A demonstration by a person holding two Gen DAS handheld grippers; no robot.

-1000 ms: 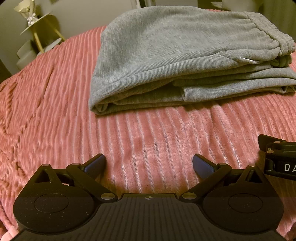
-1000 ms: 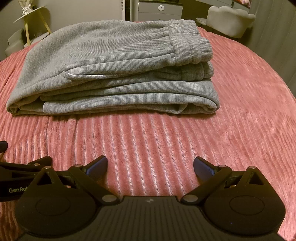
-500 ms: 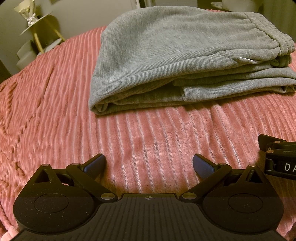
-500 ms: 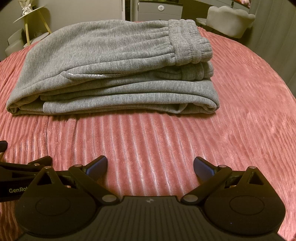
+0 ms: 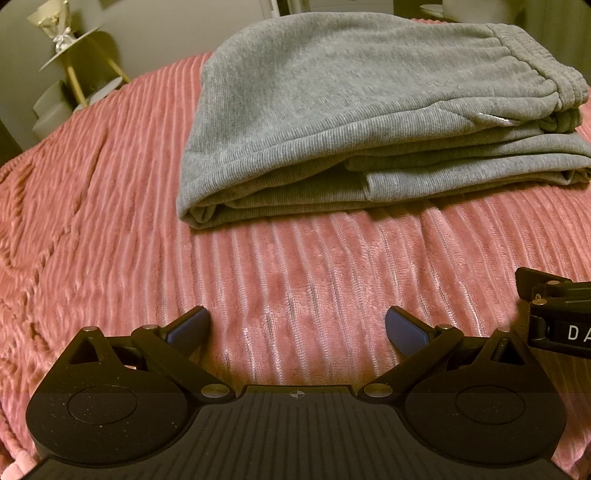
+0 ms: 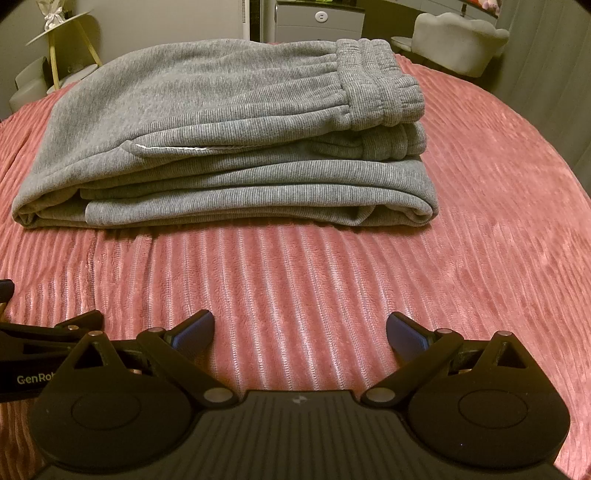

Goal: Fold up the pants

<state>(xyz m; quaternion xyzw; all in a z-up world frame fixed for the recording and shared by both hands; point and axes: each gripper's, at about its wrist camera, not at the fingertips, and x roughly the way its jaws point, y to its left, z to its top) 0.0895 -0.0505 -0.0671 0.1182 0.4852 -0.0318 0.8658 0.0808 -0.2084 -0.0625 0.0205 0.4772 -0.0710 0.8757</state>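
Note:
Grey ribbed pants (image 5: 351, 110) lie folded in a flat stack on a pink ribbed blanket (image 5: 110, 221). In the right wrist view the stack (image 6: 229, 147) shows its waistband on top at the right and a folded edge at the left. My left gripper (image 5: 297, 325) is open and empty, low over the blanket, well short of the pants' near edge. My right gripper (image 6: 299, 328) is open and empty, at the same distance. Each gripper shows at the edge of the other's view, the right one (image 5: 557, 314) and the left one (image 6: 40, 354).
The pink blanket (image 6: 443, 258) covers the whole bed. A small side table with gold legs (image 5: 74, 62) stands beyond the bed at the far left. A pale chair (image 6: 458, 40) and a grey cabinet (image 6: 321, 18) stand beyond the bed's far edge.

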